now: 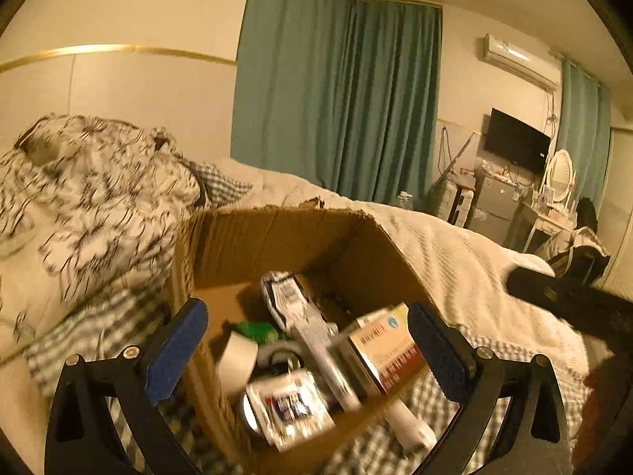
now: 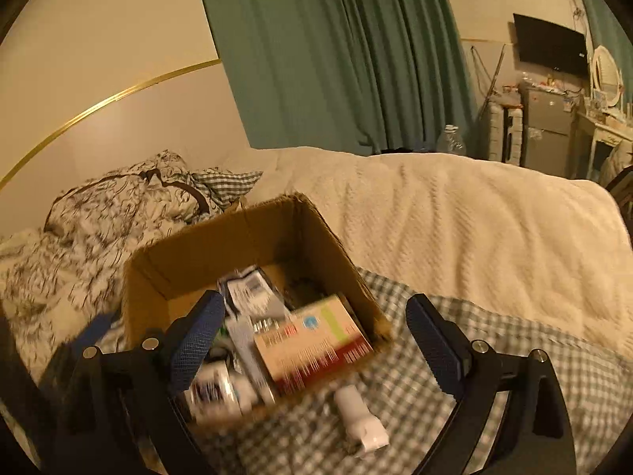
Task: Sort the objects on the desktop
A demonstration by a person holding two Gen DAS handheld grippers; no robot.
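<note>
Cardboard box of sorted items on the bed, both tools spread wide and empty.
Left tool view: tape roll and mug inside the box. Right tool view: white bottle outside on checked sheet; red-and-white carton inside.

One cardboard box, centre of frame, open-topped. Inside it: one flat printed carton; one roll of white tape, lower centre; one green item, partly hidden; one long printed packet; further contents blurred, uncounted. One white tube outside, lower centre.
</note>
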